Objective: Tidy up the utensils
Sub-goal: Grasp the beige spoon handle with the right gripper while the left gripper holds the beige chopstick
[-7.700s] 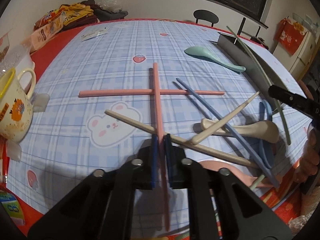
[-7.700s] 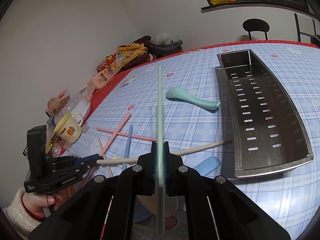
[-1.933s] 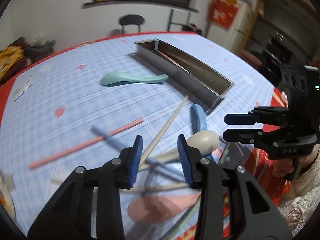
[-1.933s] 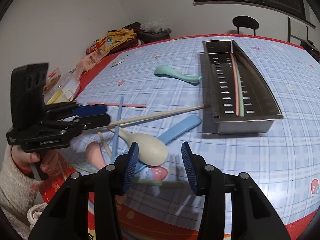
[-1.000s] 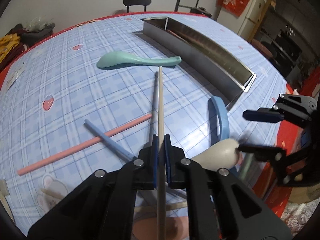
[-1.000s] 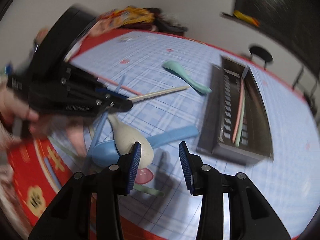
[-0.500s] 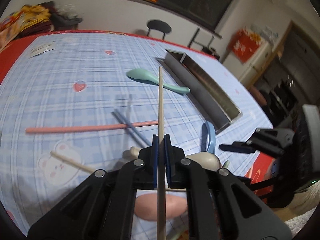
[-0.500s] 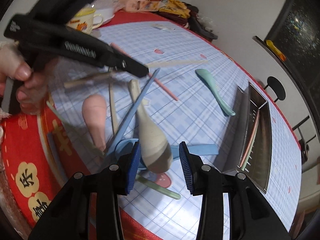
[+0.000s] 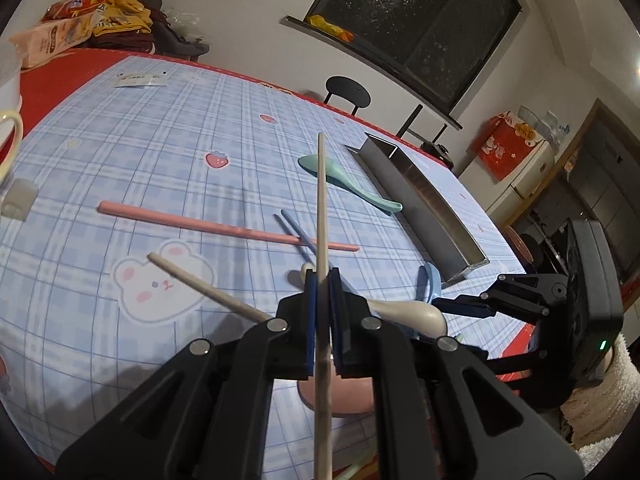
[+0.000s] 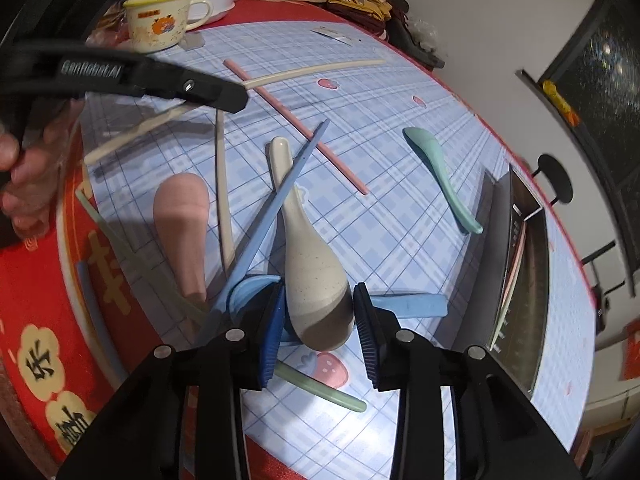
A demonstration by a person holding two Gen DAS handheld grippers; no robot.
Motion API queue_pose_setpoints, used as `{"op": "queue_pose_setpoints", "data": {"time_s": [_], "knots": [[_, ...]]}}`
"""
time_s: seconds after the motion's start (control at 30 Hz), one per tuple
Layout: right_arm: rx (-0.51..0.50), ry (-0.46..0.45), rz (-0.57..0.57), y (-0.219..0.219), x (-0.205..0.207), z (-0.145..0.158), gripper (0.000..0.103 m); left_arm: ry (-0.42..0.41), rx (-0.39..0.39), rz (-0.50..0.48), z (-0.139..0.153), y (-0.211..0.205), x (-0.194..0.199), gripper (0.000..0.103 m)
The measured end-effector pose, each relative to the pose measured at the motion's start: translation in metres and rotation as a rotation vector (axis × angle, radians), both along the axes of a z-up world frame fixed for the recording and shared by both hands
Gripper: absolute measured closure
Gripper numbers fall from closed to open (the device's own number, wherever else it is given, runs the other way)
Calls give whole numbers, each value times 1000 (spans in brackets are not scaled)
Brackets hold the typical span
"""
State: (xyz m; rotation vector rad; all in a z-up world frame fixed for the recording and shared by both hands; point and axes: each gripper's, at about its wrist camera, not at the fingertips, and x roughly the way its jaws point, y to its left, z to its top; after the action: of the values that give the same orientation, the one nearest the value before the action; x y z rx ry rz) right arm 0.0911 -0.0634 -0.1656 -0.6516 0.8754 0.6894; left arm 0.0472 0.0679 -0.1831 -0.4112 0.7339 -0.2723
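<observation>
My left gripper [image 9: 322, 312] is shut on a beige chopstick [image 9: 320, 200], held clear of the checked tablecloth and pointing toward the steel tray [image 9: 424, 208]. The right wrist view shows that left gripper [image 10: 224, 98] at upper left with the chopstick [image 10: 320, 70] sticking out. My right gripper [image 10: 320, 320] straddles the bowl of a beige spoon [image 10: 308, 248] lying on the cloth. Its jaws are closing and the pads stand right beside the bowl's sides. In the left wrist view the right gripper [image 9: 444, 320] sits at that spoon [image 9: 408, 312]. The tray [image 10: 536, 280] holds a pink and a green chopstick.
Loose on the cloth: a pink chopstick [image 10: 296, 124], blue chopstick [image 10: 272, 216], second beige chopstick [image 10: 222, 192], mint spoon [image 10: 440, 176], blue spoon [image 10: 408, 304], pink spoon [image 10: 182, 224], green chopstick [image 10: 320, 388]. A mug [image 10: 160, 24] and snack packs stand at the far edge.
The left gripper has swung across the table with the beige chopstick in it. The right gripper has rolled and come closer over the beige spoon, and its jaws have narrowed around the bowl.
</observation>
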Motion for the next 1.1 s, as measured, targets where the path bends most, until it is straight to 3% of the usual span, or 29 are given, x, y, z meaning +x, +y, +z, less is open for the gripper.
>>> {"op": "queue_pose_setpoints", "data": {"time_s": [0.4, 0.63, 0.93, 1.1], "knots": [[295, 281, -198, -42, 36, 9, 70, -10, -83, -32, -9, 7, 0, 93], [378, 353, -280, -55, 48, 10, 71, -17, -99, -37, -9, 9, -1, 93], [347, 337, -354, -61, 60, 2, 75, -22, -91, -44, -9, 8, -3, 93], [183, 161, -297, -43, 52, 7, 73, -21, -98, -45, -9, 9, -2, 93]]}}
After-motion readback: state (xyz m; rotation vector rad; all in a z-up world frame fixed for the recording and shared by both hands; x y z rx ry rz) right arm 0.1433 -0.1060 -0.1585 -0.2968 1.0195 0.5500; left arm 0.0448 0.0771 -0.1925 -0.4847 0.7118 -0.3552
